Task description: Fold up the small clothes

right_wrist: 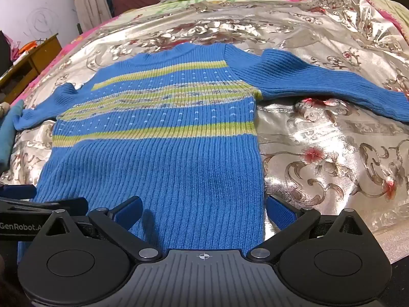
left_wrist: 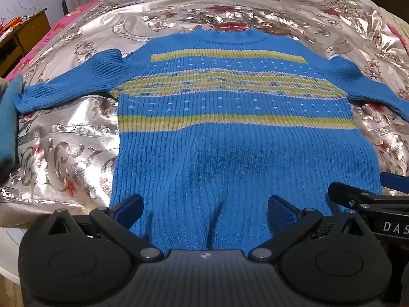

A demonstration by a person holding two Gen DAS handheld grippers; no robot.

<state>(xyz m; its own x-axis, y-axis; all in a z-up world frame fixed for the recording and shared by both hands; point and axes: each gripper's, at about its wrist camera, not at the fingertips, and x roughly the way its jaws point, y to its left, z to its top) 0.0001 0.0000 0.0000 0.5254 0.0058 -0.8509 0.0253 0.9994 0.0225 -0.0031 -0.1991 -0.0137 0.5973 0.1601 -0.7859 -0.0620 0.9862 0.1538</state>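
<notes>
A shiny floral bedspread point(left_wrist: 76, 153) covers the bed, and spread flat on it, front up with both sleeves out to the sides, lies a small blue knitted sweater point(left_wrist: 230, 140) banded in yellow-green stripes. A folded teal cloth point(left_wrist: 9, 122), perhaps another garment though only its edge shows, sits at the bed's left side beside the cuff of one sleeve. Above the sweater's hem the left gripper point(left_wrist: 205, 211) and the right gripper point(right_wrist: 204, 209) hang side by side, tilted downward, jaws spread wide with nothing clamped between them.
</notes>
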